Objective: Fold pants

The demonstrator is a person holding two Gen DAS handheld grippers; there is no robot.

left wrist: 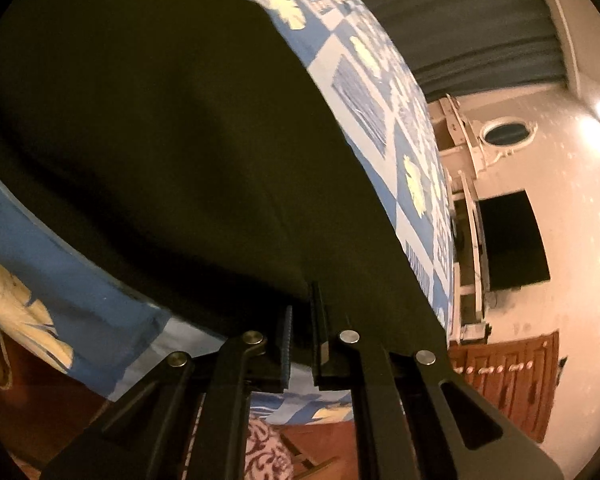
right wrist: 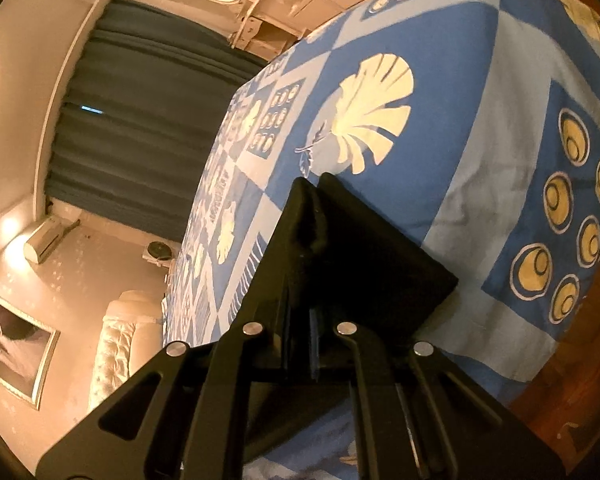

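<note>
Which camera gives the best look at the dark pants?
The left wrist view: the pants spread across most of it, lying on the bedspread. The right wrist view shows only a small corner pinched up.

The pants (left wrist: 160,140) are a dark, matt cloth, smooth and nearly free of creases where they lie spread; a corner of them (right wrist: 364,256) looks equally dull and soft. Under them the bedspread (right wrist: 480,128) is printed cotton-like cloth, matt, with fine wrinkles in its pale blue squares. Both grippers, the left gripper (left wrist: 300,320) and the right gripper (right wrist: 302,320), are black plastic with a slight sheen, joined by shiny round metal pins. The curtain (right wrist: 140,100) is heavy, matt, pleated fabric. The floor (right wrist: 572,420) is glossy reddish wood. The cabinet (left wrist: 508,384) is varnished wood. The walls (left wrist: 572,240) are smooth and faintly glossy.
</note>
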